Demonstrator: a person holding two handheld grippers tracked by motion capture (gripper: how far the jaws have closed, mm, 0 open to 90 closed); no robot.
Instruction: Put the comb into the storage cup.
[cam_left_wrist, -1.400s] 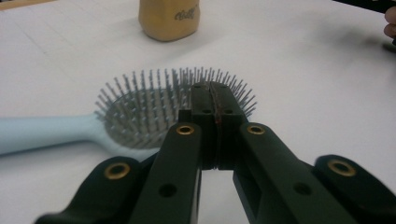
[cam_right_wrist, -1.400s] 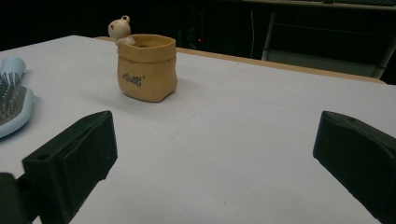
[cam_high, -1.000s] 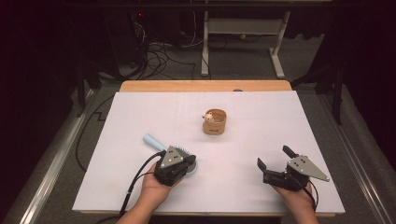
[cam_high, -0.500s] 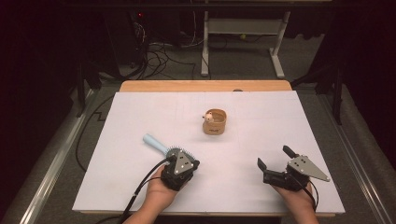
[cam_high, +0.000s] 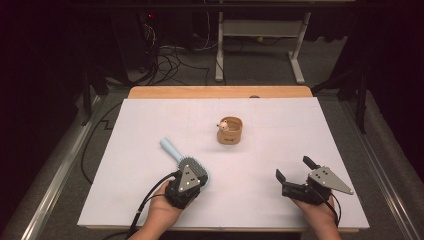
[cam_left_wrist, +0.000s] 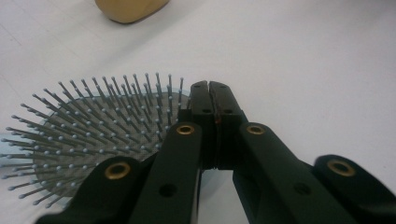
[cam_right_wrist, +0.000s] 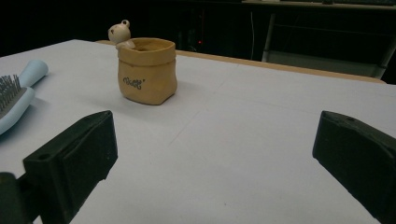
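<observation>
A light blue hairbrush (cam_high: 172, 152) lies bristles up on the white table, its handle pointing far left. My left gripper (cam_high: 192, 172) sits over the near edge of the brush head. In the left gripper view its jaws (cam_left_wrist: 208, 88) are pressed together, with nothing seen between them, right beside the bristles of the hairbrush (cam_left_wrist: 93, 135). My right gripper (cam_high: 294, 168) rests at the near right, open and empty, its jaws wide apart (cam_right_wrist: 215, 140). A small tan pot (cam_high: 230, 132) with a little bear figure on its rim stands mid-table; the pot (cam_right_wrist: 147, 70) stands ahead of the right gripper.
A white sheet (cam_high: 300, 125) covers the table, with a wooden strip (cam_high: 220, 92) along the far edge. Cables (cam_high: 175, 60) and a metal stand (cam_high: 260, 35) are on the floor beyond the table. Metal rails run along both sides.
My left gripper has shifted slightly toward the near edge, uncovering more of the brush head. The brush, the pot and the right gripper have stayed put.
</observation>
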